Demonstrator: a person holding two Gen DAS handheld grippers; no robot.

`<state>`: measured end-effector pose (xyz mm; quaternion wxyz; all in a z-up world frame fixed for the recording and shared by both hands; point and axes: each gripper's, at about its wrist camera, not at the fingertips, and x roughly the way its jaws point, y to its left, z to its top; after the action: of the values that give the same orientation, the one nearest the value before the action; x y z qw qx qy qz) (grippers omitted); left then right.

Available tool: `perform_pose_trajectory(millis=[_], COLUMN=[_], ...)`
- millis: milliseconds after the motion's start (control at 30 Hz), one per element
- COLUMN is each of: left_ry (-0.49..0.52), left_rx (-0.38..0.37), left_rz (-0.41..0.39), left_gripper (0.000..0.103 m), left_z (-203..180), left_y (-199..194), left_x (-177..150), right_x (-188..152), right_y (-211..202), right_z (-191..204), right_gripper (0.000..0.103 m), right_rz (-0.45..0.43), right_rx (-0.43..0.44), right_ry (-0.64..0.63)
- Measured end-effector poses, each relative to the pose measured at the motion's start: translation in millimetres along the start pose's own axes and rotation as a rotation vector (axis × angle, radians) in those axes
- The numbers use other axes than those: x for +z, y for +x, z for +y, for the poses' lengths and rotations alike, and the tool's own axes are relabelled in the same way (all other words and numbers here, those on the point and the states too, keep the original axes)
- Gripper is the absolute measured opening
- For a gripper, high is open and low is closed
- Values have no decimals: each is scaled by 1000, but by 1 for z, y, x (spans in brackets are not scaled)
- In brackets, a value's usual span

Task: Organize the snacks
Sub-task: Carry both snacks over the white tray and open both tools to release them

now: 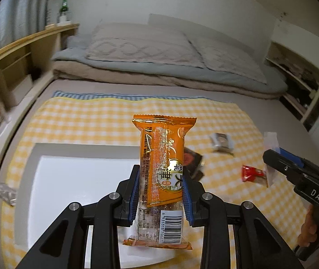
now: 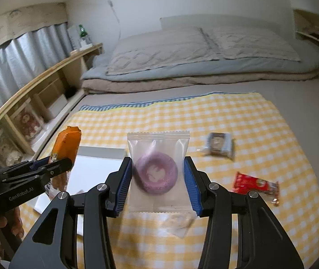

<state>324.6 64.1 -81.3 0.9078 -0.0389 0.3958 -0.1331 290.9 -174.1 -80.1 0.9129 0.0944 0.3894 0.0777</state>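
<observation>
Here: orange snack pack (image 1: 162, 172), long, glossy, barcode near lower end, stands upright, clamped between blue pads of left gripper (image 1: 162, 192), lifted over white tray (image 1: 69, 179). Right gripper (image 2: 158, 179) clenched on clear sachet (image 2: 158, 170) with purple ring-shaped pastry inside, held above yellow checked cloth (image 2: 260, 134). Tray sits at cloth's left edge; its contents mostly hidden. Red wrapper (image 2: 255, 182) and grey packet (image 2: 220, 145) lie loose toward cloth's right edge.

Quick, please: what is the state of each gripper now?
Left gripper: closed on the orange snack packet.
Right gripper: closed on the clear packet with a purple ring.
</observation>
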Motion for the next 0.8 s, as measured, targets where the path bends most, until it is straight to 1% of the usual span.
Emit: perform_pose_trajectory(millis=[167, 300, 467, 500, 633, 800], left_ry=[-39, -67, -116, -123, -151, -173], left_rx=[44, 96, 152, 158, 195, 216], left_rz=[-1, 29, 69, 75, 92, 119], left_gripper=[33, 33, 33, 33, 33, 33], left_z=[39, 71, 104, 108, 130, 159], left_y=[-31, -39, -35, -26, -21, -4], left_x=[-13, -23, -25, -22, -27, -35], right_x=[0, 0, -2, -2, -2, -1], right_y=[13, 27, 45, 48, 67, 88], right_z=[26, 43, 61, 64, 73, 86], right_gripper=[47, 47, 47, 47, 47, 47], right_rz=[28, 60, 104, 113, 153, 187], right_rx=[46, 72, 102, 109, 138, 150], right_ry=[-16, -35, -46, -44, -19, -7])
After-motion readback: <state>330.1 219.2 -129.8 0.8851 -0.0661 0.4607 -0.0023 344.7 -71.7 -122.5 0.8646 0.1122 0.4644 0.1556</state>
